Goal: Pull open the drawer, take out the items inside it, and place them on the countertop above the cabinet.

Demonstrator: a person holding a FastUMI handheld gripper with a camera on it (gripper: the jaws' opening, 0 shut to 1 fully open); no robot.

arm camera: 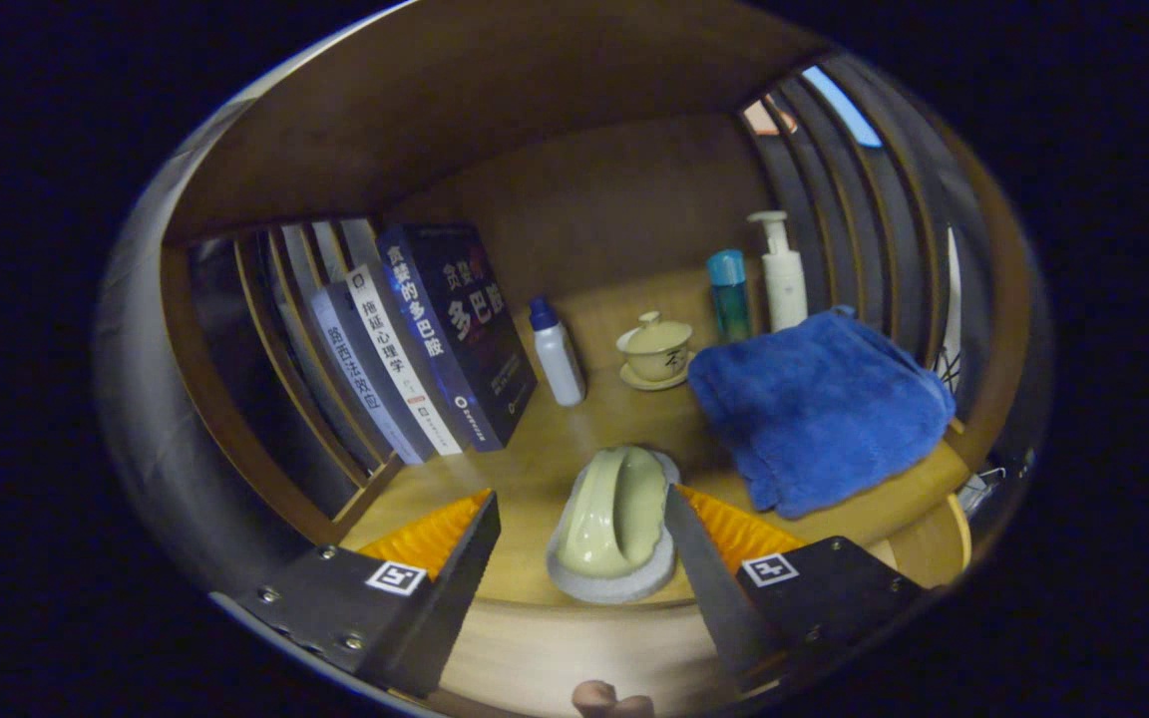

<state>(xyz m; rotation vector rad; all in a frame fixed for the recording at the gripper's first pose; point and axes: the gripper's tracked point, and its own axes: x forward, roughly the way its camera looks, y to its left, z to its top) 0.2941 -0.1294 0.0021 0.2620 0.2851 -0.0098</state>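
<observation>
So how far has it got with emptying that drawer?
A pale green brush-like item with a white base lies on the wooden countertop, between the open gripper fingers, nearer one of them; it looks just set down, or about to be gripped. The drawer's state can't be judged here, so what remains is unclear.

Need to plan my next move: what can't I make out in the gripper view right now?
- Brush: between the gripper fingers; the right finger hides its near edge, so contact is unclear.
- Countertop: partly hidden beneath the blue towel.
- Drawer: cannot tell where it is or if it's open.
</observation>
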